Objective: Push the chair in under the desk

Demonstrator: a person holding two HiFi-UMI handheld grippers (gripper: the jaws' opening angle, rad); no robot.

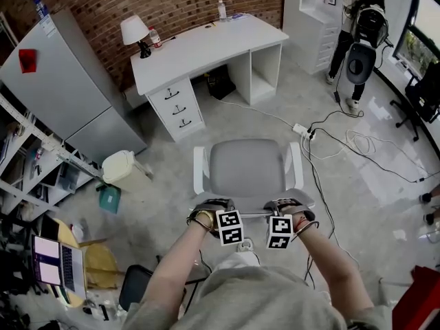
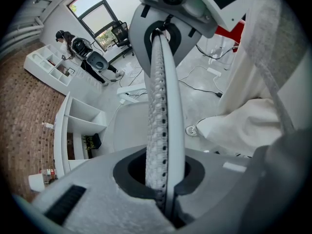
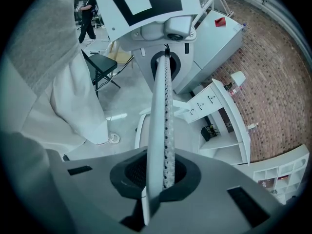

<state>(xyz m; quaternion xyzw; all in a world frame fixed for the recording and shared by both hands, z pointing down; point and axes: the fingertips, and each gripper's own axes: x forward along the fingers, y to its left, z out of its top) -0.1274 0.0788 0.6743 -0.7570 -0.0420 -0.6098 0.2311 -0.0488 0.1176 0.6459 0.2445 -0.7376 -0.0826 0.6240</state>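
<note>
A grey office chair (image 1: 249, 167) with white armrests faces the white desk (image 1: 206, 47), about a chair's length short of the desk's opening. Both grippers sit side by side on the top edge of its backrest. My left gripper (image 1: 223, 218) is shut on the backrest's mesh edge (image 2: 163, 106), which runs straight up between the jaws (image 2: 163, 189). My right gripper (image 1: 282, 222) is shut on the same edge (image 3: 161, 106), seen between its jaws (image 3: 158, 179). The seat (image 2: 126, 130) and the desk (image 3: 229, 106) lie beyond.
The desk has drawers (image 1: 177, 105) on its left and a black bag (image 1: 220, 82) under it. A power strip with cables (image 1: 302, 130) lies right of the chair, a bin (image 1: 125, 170) to its left. A grey fridge (image 1: 69, 81), a lamp (image 1: 135, 33) and a person (image 1: 361, 19) stand further off.
</note>
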